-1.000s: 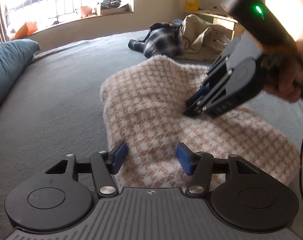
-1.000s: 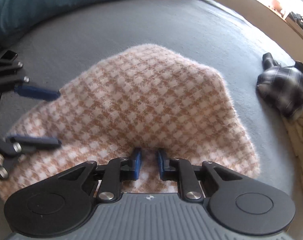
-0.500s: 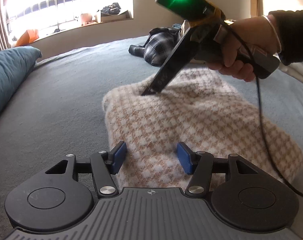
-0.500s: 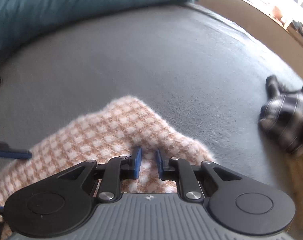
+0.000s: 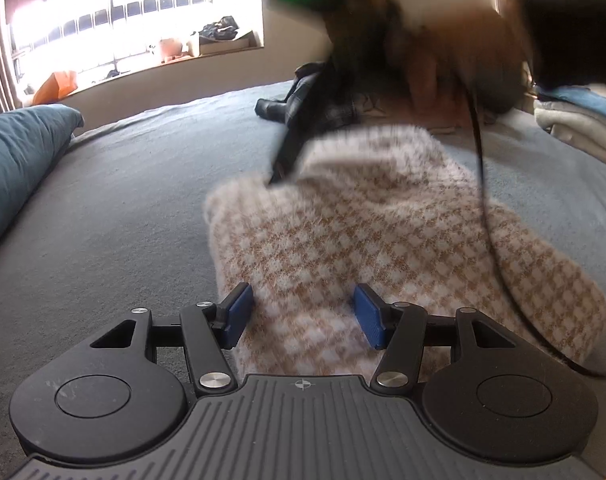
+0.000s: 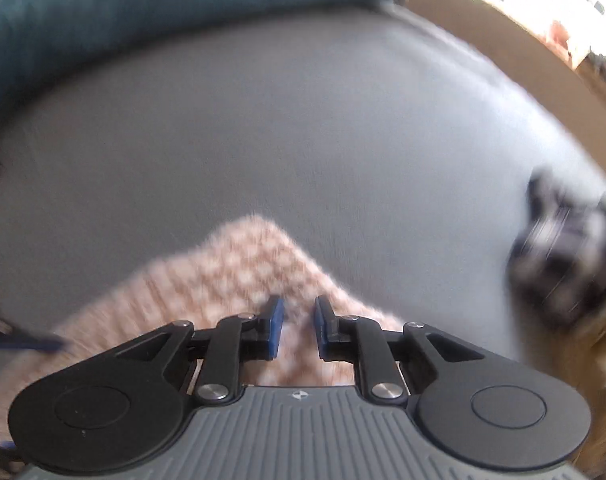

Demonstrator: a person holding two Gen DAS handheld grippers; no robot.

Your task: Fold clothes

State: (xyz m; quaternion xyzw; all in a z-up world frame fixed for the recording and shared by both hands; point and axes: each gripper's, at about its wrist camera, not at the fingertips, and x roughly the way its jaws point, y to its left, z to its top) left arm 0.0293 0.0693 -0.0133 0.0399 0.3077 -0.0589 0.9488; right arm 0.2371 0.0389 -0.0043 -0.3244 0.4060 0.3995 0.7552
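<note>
1. Lay on the grey bed [image 5: 135, 208]: checked fluffy sweater [image 5: 383, 248], already folded into a compact bundle; final fold judged unfinished.
2. Left claw [image 5: 303, 316] released, straddling the sweater's near edge.
3. Right claw [image 6: 297, 326] nearly clenched, far edge between its pads; grip hard to confirm through blur.
</note>
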